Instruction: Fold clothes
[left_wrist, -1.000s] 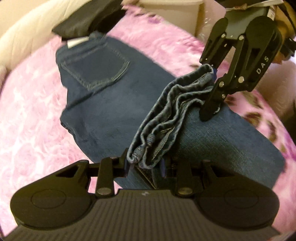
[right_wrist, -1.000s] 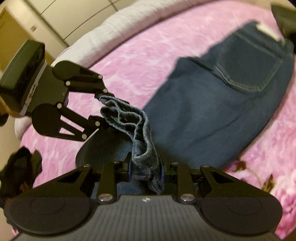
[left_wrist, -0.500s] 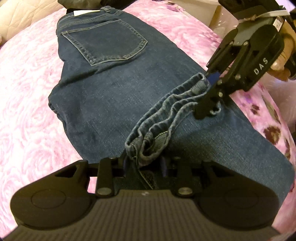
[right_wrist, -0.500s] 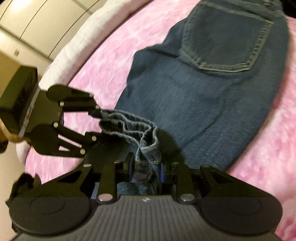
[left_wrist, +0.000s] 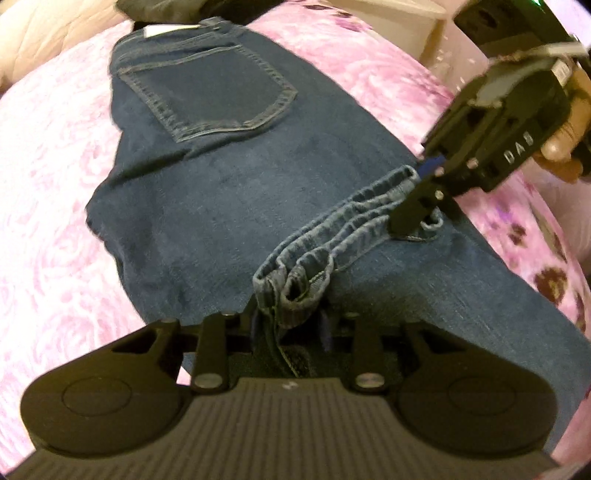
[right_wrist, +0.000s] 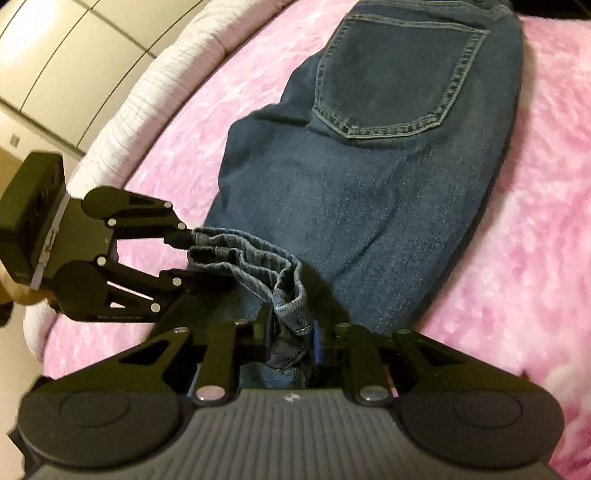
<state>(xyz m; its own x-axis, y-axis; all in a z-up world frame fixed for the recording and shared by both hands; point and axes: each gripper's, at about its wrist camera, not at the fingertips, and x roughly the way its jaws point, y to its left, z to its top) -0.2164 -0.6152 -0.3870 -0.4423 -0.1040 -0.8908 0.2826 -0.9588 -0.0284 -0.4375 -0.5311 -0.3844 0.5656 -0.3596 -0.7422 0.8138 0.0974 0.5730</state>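
Pink fuzzy blanket (left_wrist: 48, 155) covers the bed; white quilted bolster (right_wrist: 155, 85) runs along its far edge; dark jeans (left_wrist: 229, 192) lie flat on the blanket, back pocket (left_wrist: 214, 96) facing up, white label (left_wrist: 166, 31) at the waistband; bunched leg hem (left_wrist: 332, 240) is doubled back over the thigh area, strung between both tools; left gripper (left_wrist: 291, 325) clenched on one end of the hem; right gripper (right_wrist: 291, 332) clamped on the other end.

"DAS" is printed on the right gripper (left_wrist: 421, 201)
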